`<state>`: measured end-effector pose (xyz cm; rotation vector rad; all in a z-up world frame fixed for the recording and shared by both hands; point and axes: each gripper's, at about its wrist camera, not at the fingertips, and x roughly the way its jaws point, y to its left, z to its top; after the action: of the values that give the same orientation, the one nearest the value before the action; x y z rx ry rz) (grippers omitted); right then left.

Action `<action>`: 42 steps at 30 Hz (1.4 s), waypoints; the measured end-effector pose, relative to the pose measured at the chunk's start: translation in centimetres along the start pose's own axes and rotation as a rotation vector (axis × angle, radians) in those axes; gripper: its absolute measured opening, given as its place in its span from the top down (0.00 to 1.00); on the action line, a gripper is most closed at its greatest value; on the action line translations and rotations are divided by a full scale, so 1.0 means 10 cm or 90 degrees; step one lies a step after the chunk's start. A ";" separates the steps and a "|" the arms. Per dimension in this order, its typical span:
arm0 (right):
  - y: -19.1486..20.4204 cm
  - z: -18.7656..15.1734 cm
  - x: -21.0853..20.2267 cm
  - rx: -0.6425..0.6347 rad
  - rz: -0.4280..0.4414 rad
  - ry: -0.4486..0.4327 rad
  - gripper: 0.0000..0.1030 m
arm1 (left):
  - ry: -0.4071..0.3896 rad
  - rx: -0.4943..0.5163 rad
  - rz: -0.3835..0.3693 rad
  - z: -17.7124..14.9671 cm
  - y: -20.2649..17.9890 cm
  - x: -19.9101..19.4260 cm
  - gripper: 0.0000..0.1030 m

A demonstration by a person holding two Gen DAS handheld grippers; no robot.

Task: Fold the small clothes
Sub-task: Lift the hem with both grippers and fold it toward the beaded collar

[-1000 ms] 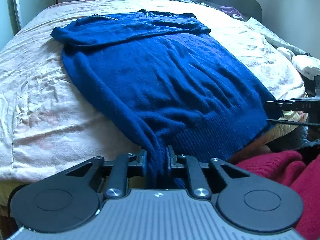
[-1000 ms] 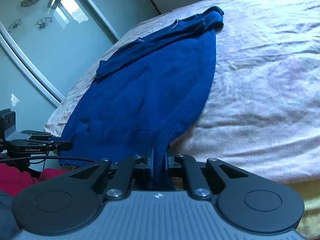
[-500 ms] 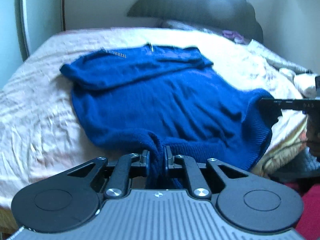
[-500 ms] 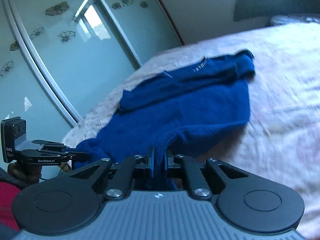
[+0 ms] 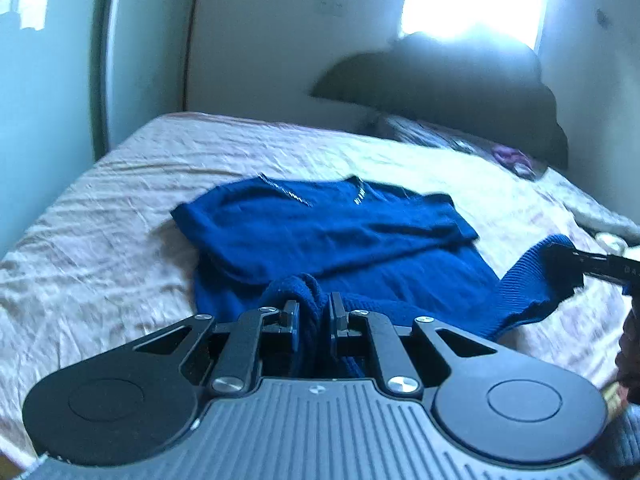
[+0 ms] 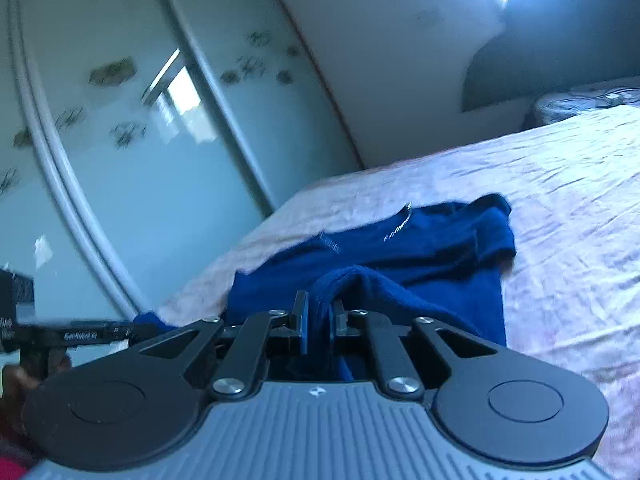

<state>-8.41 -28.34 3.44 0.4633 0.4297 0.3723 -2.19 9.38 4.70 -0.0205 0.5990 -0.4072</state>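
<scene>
A dark blue knit sweater [image 5: 340,240] lies on the bed [image 5: 100,220], sleeves folded across its upper part. My left gripper [image 5: 314,312] is shut on the left corner of its hem, lifted above the bed. My right gripper [image 6: 319,320] is shut on the right corner of the hem; it also shows at the right edge of the left wrist view [image 5: 576,264]. The left gripper shows at the left edge of the right wrist view [image 6: 100,332]. The sweater [image 6: 420,256] is doubled, its lower half raised over the upper half.
The bed has a wrinkled pinkish sheet [image 6: 560,200]. Mirrored wardrobe doors [image 6: 120,140] stand along its left side. A dark headboard [image 5: 440,80] and pillows [image 5: 460,140] are at the far end, with loose clothes [image 5: 600,220] at the right.
Both grippers have lifted the hem and carried it forward toward the collar end. The sweater's lower half has come off the bed's near edge and folded over.
</scene>
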 end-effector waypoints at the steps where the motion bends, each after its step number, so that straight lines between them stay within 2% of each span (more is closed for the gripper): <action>1: -0.02 0.03 0.03 0.007 -0.004 -0.008 0.91 | -0.004 -0.005 -0.001 0.03 0.01 0.02 0.86; 7: 0.02 0.15 0.23 -0.027 -0.046 -0.032 0.91 | -0.020 0.000 0.016 0.17 -0.02 0.15 0.86; 19: 0.00 0.22 0.66 -0.040 -0.076 -0.043 0.91 | 0.013 -0.004 0.071 0.30 -0.03 0.62 0.86; 32: -0.09 0.18 0.76 -0.011 -0.099 -0.049 0.91 | 0.044 -0.004 0.079 0.31 0.01 0.85 0.86; 42: -0.17 0.28 0.84 -0.004 -0.110 -0.058 0.91 | 0.033 0.006 0.094 0.42 -0.01 0.95 0.86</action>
<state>0.47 -27.08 2.19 0.4308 0.3772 0.1845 7.25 5.30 3.00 0.0430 0.6448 -0.2684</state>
